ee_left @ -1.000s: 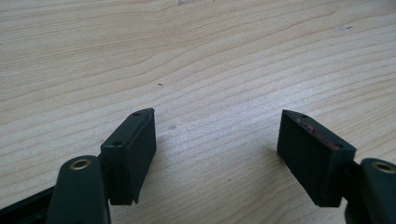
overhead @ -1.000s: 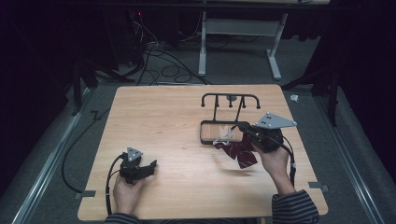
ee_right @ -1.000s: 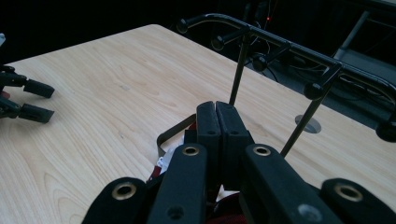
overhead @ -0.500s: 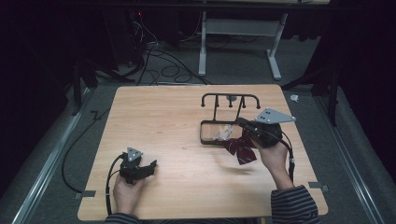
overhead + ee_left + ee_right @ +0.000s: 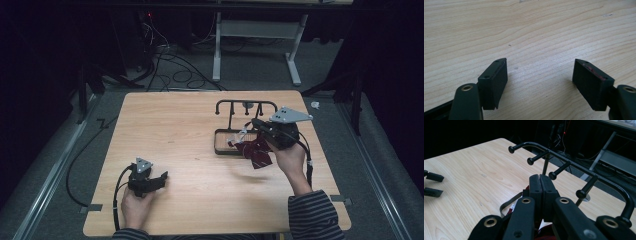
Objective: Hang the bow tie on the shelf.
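- Right gripper, held over the black rack's tray, has its jaws pressed together on a dark red bow tie with pale stripes; the cloth hangs below the jaws, over the tray's near edge and the table.
- Seen along the right gripper in its own view, the two black pads meet with no gap, and a scrap of red cloth shows beneath them. Judging by this, the grip is on a thin strap or fold of the tie, which would explain why the jaws look fully closed.
- Ahead of those jaws stands the black hanging rack, its top bar carrying a row of knobbed pegs. The gripper points at the pegs from just below the bar, probably to lift the tie's strap up to one of them.
- In the high view the rack stands on the right half of the wooden table, its tray at its foot.
- Left gripper rests near the table's front left, well apart from the rack, likely parked until a second grip is needed.
- Its own view shows the left gripper with jaws spread wide, nothing between them but bare wood.
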